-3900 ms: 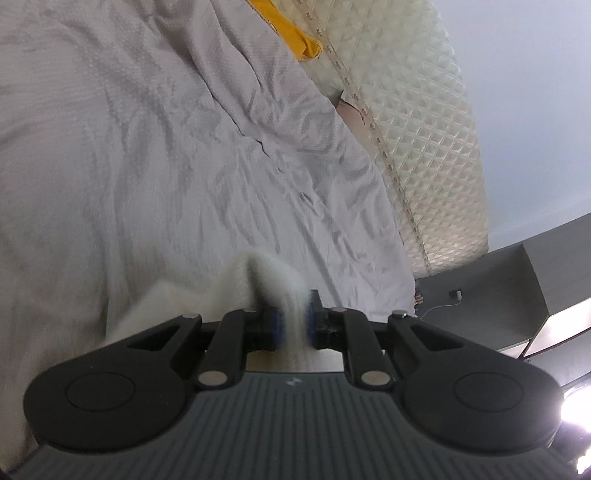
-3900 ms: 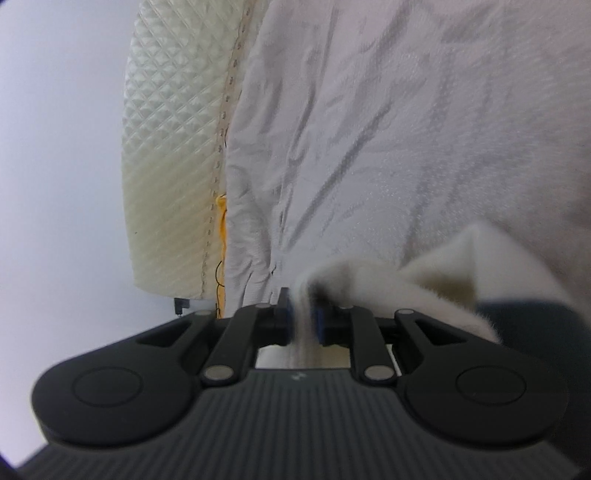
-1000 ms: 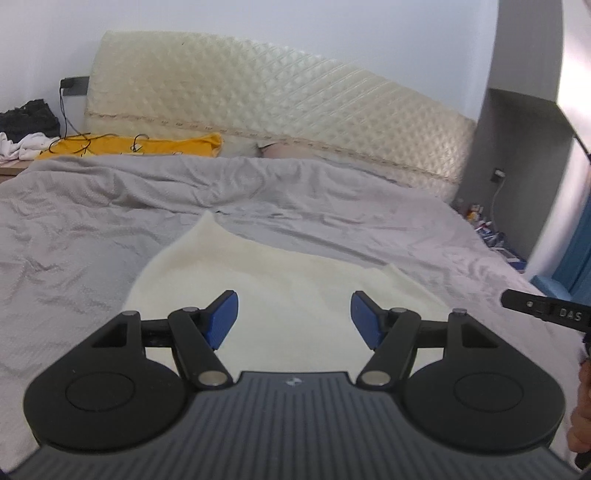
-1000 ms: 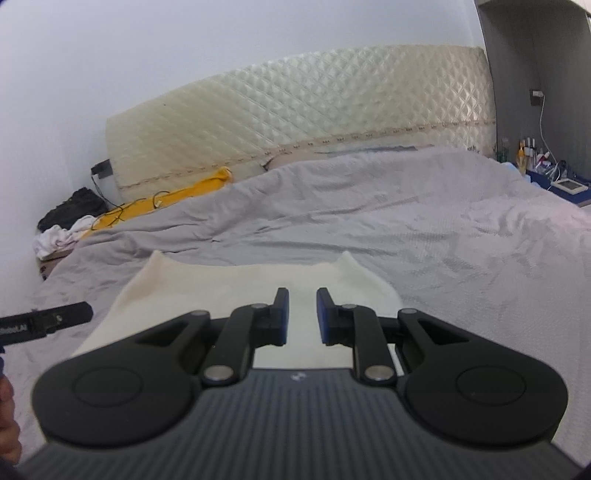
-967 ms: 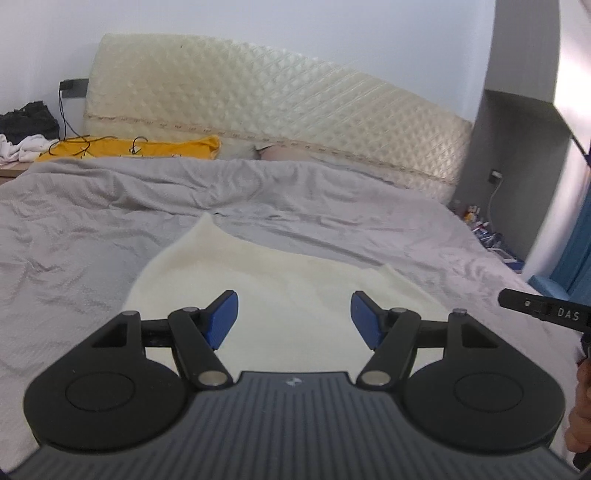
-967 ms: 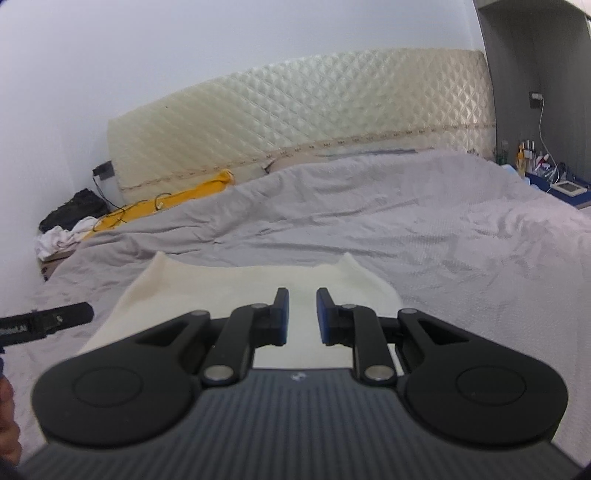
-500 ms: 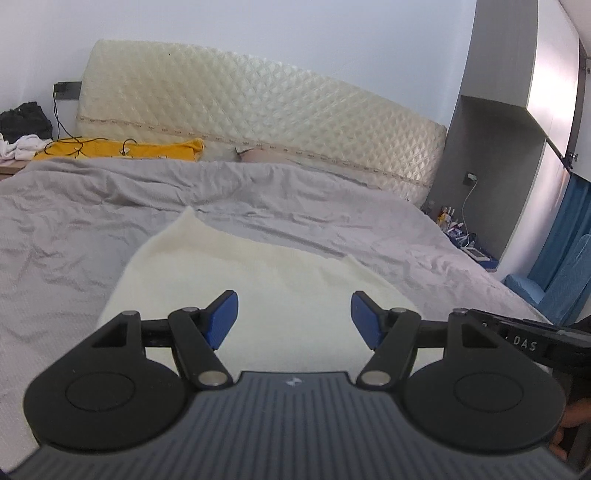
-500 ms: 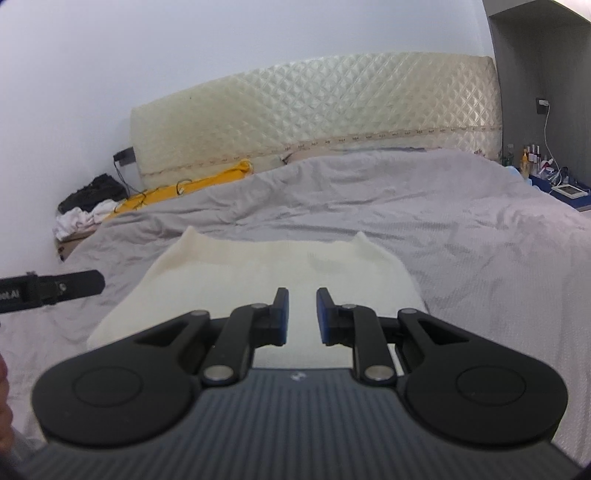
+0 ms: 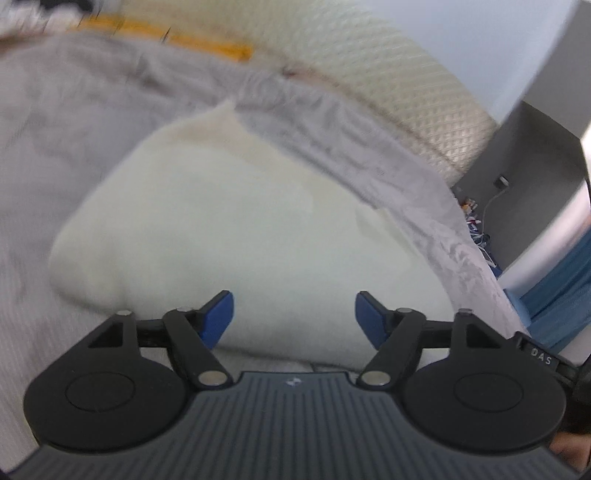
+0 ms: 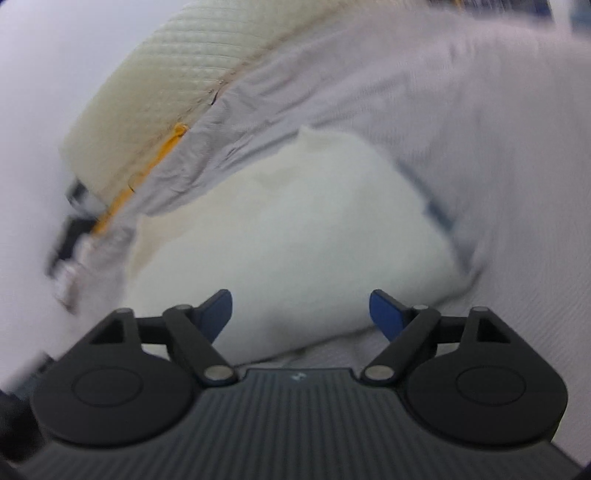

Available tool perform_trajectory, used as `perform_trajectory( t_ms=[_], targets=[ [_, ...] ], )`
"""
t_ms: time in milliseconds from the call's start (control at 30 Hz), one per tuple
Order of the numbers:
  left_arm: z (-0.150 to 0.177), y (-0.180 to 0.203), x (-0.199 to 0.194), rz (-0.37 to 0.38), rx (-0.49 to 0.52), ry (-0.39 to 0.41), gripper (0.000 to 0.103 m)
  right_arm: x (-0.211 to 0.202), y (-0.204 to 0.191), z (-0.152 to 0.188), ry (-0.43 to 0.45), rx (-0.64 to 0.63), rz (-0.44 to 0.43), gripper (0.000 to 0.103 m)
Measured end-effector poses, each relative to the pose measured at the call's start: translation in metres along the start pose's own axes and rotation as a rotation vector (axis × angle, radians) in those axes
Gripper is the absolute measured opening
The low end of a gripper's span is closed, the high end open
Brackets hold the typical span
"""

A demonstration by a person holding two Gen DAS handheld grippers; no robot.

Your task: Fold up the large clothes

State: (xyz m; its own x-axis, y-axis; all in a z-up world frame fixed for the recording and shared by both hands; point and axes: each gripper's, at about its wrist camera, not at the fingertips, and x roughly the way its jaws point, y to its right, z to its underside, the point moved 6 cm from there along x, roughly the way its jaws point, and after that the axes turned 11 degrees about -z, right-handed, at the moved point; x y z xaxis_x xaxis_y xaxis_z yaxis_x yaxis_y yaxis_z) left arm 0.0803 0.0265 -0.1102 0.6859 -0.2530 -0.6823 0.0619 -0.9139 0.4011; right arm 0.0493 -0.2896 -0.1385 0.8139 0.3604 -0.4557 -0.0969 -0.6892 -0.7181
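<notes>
A cream-white folded garment (image 9: 240,229) lies flat on the grey bedspread (image 9: 55,122). In the left wrist view my left gripper (image 9: 294,319) hangs just above the garment's near edge, its jaws opening wide, with nothing pinched between the blue pads. The right wrist view shows the same garment (image 10: 295,236), blurred. My right gripper (image 10: 301,314) hovers over its near edge, its jaws opening wide as well, and the pads press on nothing. Both views are tilted and smeared by motion.
A quilted cream headboard (image 9: 388,74) runs along the far side of the bed, with a yellow cloth (image 9: 166,31) below it. A grey cabinet (image 9: 535,155) and blue curtain (image 9: 561,302) stand at the right. The other gripper's tip (image 9: 543,360) shows at the right edge.
Both grippers have dropped toward the garment and rolled, tilting the views. The right gripper's jaws went from nearly shut to wide apart. The left jaws spread a little wider.
</notes>
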Motion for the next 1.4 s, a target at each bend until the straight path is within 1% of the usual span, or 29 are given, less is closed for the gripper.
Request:
perform_trajectory(
  t_ms=[67,100,167,200,300,367,400,467,500,567,600,633,667,733,833,900,1033,1100,1133,1200,1300,1367,1400],
  targets=[
    [0.001,-0.011,0.013,0.025,-0.084,-0.076,0.086,0.012,0.015,0.005,-0.05,0.149,-0.068,0.083],
    [0.001,-0.016,0.018,0.031,-0.123,-0.098,0.088,0.019,0.022,0.008,-0.071,0.21,-0.093,0.083],
    [0.002,-0.026,0.029,0.025,-0.189,-0.128,0.096,0.03,0.033,0.013,-0.09,0.304,-0.123,0.084],
    [0.002,-0.031,0.033,0.024,-0.217,-0.142,0.097,0.037,0.04,0.015,-0.093,0.355,-0.132,0.084],
    [0.002,-0.046,0.045,0.036,-0.307,-0.183,0.097,0.053,0.055,0.015,-0.07,0.466,-0.155,0.084],
    [0.004,-0.057,0.051,0.066,-0.389,-0.204,0.097,0.062,0.061,0.01,-0.047,0.507,-0.181,0.085],
    [0.004,-0.063,0.055,0.084,-0.438,-0.216,0.097,0.065,0.065,0.008,-0.027,0.549,-0.201,0.085],
    [0.005,-0.074,0.061,0.11,-0.511,-0.215,0.097,0.069,0.073,0.006,0.002,0.645,-0.234,0.085],
    [0.004,-0.079,0.063,0.107,-0.532,-0.205,0.097,0.069,0.076,0.005,0.015,0.674,-0.25,0.083],
    [0.001,-0.087,0.066,0.09,-0.556,-0.179,0.097,0.068,0.077,0.004,0.023,0.677,-0.251,0.068],
    [-0.001,-0.091,0.068,0.086,-0.572,-0.167,0.097,0.067,0.074,0.004,0.024,0.651,-0.242,0.057],
    [-0.002,-0.094,0.07,0.086,-0.596,-0.159,0.097,0.065,0.071,0.003,0.025,0.625,-0.236,0.053],
    [-0.003,-0.098,0.071,0.103,-0.629,-0.152,0.096,0.063,0.067,0.002,0.029,0.604,-0.236,0.051],
    [-0.004,-0.102,0.074,0.155,-0.682,-0.137,0.096,0.054,0.06,-0.003,0.051,0.562,-0.261,0.045],
    [-0.005,-0.108,0.078,0.202,-0.75,-0.131,0.096,0.042,0.05,-0.013,0.088,0.523,-0.312,0.043],
    [-0.005,-0.112,0.081,0.216,-0.789,-0.131,0.096,0.038,0.047,-0.014,0.1,0.512,-0.333,0.043],
    [-0.006,-0.113,0.093,0.193,-0.835,-0.142,0.094,0.041,0.048,-0.012,0.098,0.519,-0.321,0.043],
    [-0.005,-0.108,0.099,0.167,-0.801,-0.154,0.092,0.043,0.052,-0.014,0.101,0.535,-0.303,0.043],
    [-0.005,-0.107,0.101,0.153,-0.786,-0.156,0.088,0.043,0.054,-0.012,0.103,0.536,-0.294,0.043],
    [-0.005,-0.106,0.103,0.15,-0.796,-0.146,0.087,0.045,0.054,-0.01,0.108,0.534,-0.274,0.043],
    [-0.006,-0.111,0.104,0.128,-0.804,-0.132,0.076,0.045,0.056,-0.006,0.115,0.548,-0.254,0.043],
    [-0.003,-0.111,0.101,0.098,-0.775,-0.117,0.061,0.044,0.056,0.003,0.125,0.558,-0.21,0.044],
    [-0.004,-0.11,0.1,0.079,-0.754,-0.105,0.056,0.046,0.053,0.006,0.126,0.555,-0.196,0.044]
  ],
)
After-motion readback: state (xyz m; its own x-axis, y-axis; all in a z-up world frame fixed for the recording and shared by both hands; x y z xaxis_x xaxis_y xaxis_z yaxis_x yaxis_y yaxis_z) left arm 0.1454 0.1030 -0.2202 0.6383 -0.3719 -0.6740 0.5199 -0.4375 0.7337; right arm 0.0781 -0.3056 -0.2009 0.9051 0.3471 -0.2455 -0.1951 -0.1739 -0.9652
